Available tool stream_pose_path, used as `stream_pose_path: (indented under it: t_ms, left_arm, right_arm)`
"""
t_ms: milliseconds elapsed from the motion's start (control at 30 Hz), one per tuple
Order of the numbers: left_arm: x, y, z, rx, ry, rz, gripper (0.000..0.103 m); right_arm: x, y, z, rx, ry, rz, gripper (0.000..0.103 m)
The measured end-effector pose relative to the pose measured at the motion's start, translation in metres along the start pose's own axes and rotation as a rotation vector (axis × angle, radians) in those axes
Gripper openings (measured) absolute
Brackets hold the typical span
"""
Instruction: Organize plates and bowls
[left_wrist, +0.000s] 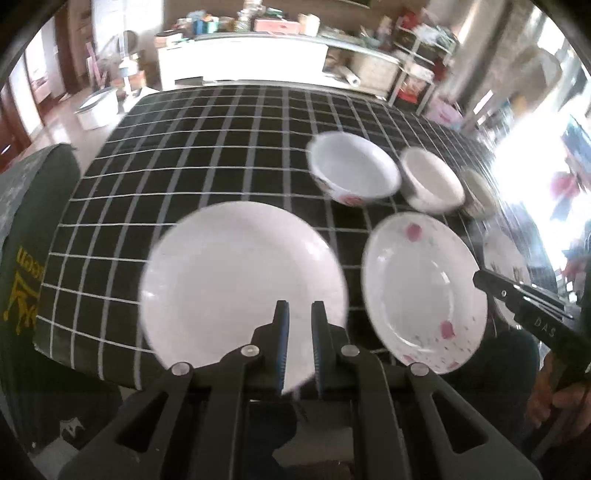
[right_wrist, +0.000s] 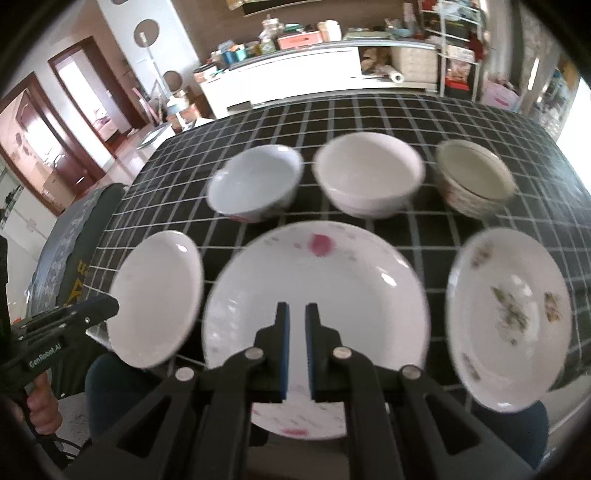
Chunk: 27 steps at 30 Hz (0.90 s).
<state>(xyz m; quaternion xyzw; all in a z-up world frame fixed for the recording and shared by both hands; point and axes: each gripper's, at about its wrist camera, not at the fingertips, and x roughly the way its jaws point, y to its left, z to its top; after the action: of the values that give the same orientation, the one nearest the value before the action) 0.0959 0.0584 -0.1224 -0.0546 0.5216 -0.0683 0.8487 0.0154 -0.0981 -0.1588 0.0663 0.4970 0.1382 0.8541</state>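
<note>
- The left gripper (left_wrist: 299, 306) hangs closed and empty, its jaws nearly together, above the near edge of the plain white plate (left_wrist: 240, 284).
- The right gripper (right_wrist: 297, 308), likewise closed and holding nothing, hangs over the pink-flowered plate (right_wrist: 317, 291) just beside it.
- A third plate with green sprigs (right_wrist: 509, 317) lies farther right, nearer the right hand.
- Three bowls (right_wrist: 367, 173) stand in a row behind the plates on the checked tablecloth (right_wrist: 369, 110), all apart, nothing stacked yet.

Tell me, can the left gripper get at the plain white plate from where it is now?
Probably yes: the left gripper hangs right over the plain white plate, nothing lies between them, though its jaws are shut and hold nothing.
</note>
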Motion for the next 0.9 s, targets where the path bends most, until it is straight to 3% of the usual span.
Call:
stream_pose_path:
  t_ms: [200,300,900]
  left_arm:
    - [0.018,-0.041,0.003,0.068,0.022,-0.047,0.01]
    - [0.029,-0.053,0.005,0.095,0.038,-0.036,0.01]
    - [0.086,-0.054,0.014,0.109,0.136,-0.061,0.01]
  right_arm:
    - [-0.007,-0.036,-0.013,0.06,-0.002,-0.03,0.011]
    - [-0.006,-0.046,-0.016,0.077,-0.001,-0.04,0.011]
    - [0.019,-0.073,-0.008,0.104,0.029,-0.097,0.011]
